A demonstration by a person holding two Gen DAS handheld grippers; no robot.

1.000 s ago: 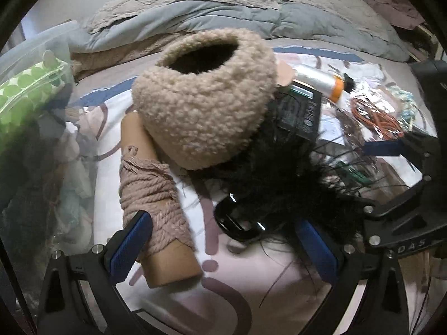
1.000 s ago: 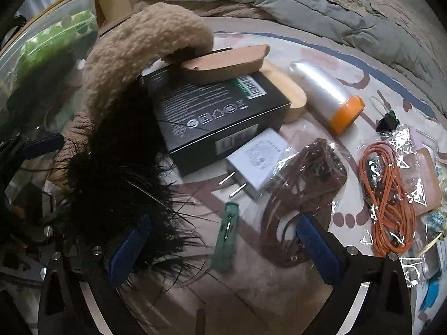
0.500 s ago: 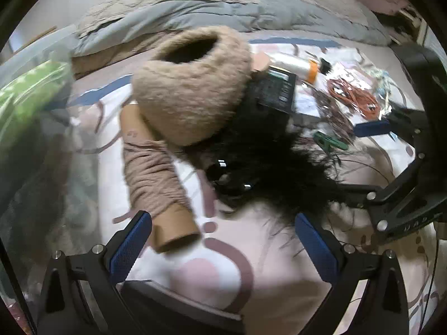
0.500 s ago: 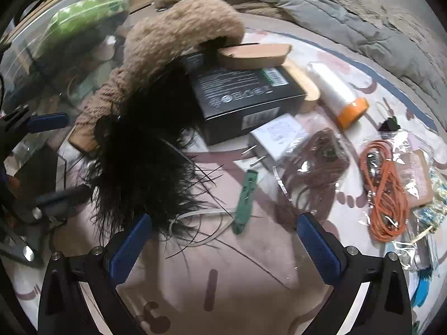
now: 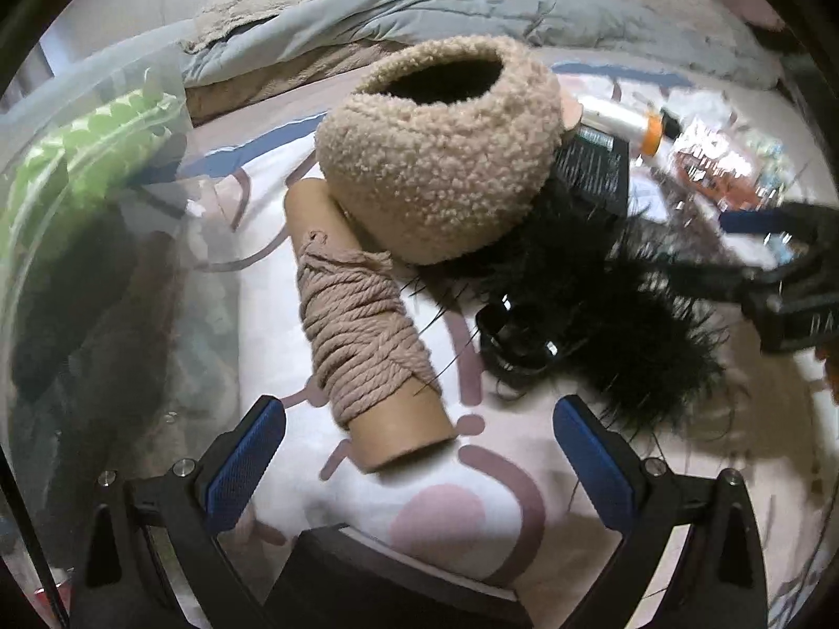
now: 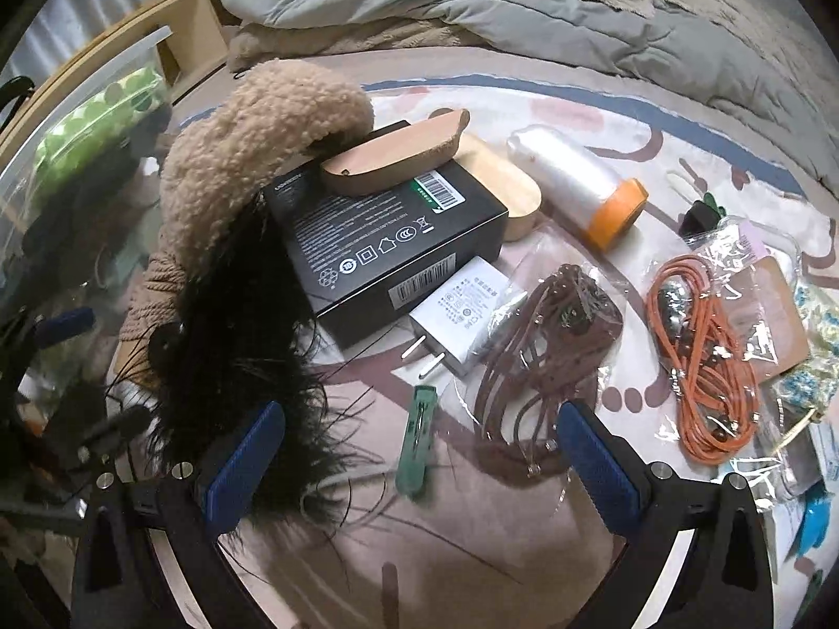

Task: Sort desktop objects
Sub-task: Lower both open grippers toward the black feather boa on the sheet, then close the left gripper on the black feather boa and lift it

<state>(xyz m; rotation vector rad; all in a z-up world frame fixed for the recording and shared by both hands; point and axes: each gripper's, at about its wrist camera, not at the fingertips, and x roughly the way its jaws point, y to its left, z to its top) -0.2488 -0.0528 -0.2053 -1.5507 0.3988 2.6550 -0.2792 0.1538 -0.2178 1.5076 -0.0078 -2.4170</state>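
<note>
A cardboard tube wound with beige yarn [image 5: 362, 346] lies on the patterned sheet, its near end between my open, empty left gripper's [image 5: 419, 464] fingers. A fluffy beige hat [image 5: 440, 152] rests behind it, and a black feathery piece [image 5: 603, 325] to its right. In the right wrist view my right gripper [image 6: 419, 464] is open and empty above a green clip [image 6: 417, 443]. The black feathers [image 6: 230, 346] touch its left finger. A black box [image 6: 383, 246], a white charger [image 6: 466, 314] and a bagged brown cord [image 6: 545, 351] lie just beyond.
A clear plastic bin [image 5: 78, 220] with green-dotted contents stands at the left. A clear thread spool with an orange end [image 6: 577, 183], a bagged orange cable [image 6: 702, 346] and small packets lie at the right. A grey quilt [image 6: 524, 5] lies along the back.
My left gripper has come closer to the yarn tube again after pulling back. My right gripper has moved in closer, and the green clip now lies between its fingers.
</note>
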